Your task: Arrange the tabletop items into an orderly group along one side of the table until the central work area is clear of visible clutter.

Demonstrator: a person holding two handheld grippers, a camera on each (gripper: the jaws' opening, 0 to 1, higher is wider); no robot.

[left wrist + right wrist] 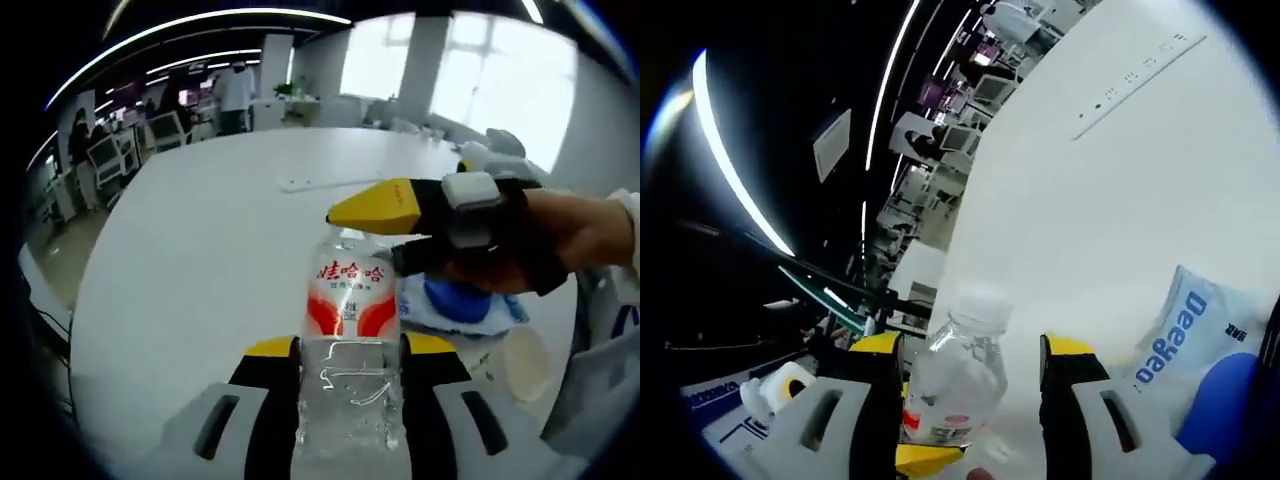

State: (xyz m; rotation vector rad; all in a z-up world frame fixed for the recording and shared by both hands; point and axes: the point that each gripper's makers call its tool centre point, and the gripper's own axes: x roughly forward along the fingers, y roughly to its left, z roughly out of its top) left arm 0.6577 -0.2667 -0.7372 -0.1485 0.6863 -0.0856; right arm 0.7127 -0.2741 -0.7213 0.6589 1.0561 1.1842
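A clear water bottle (pixel 348 300) with a red and white label stands upright between my left gripper's (pixel 350 347) yellow-tipped jaws, which are shut on its body. My right gripper (pixel 365 240), held in a person's hand, reaches in from the right at the bottle's top. In the right gripper view the bottle (pixel 958 375) and its white cap (pixel 977 302) sit between my right gripper's (pixel 973 347) jaws. Those jaws are open, with a gap on the right side of the bottle. A yellow jaw of the left gripper (pixel 930 458) shows below the bottle.
A blue and white tissue pack (pixel 455 300) (pixel 1185 340) lies just right of the bottle, with a paper cup (pixel 528 360) beside it. A long white strip (pixel 315 183) (pixel 1130 85) lies farther out on the white table (pixel 200 250). Office desks and chairs stand beyond.
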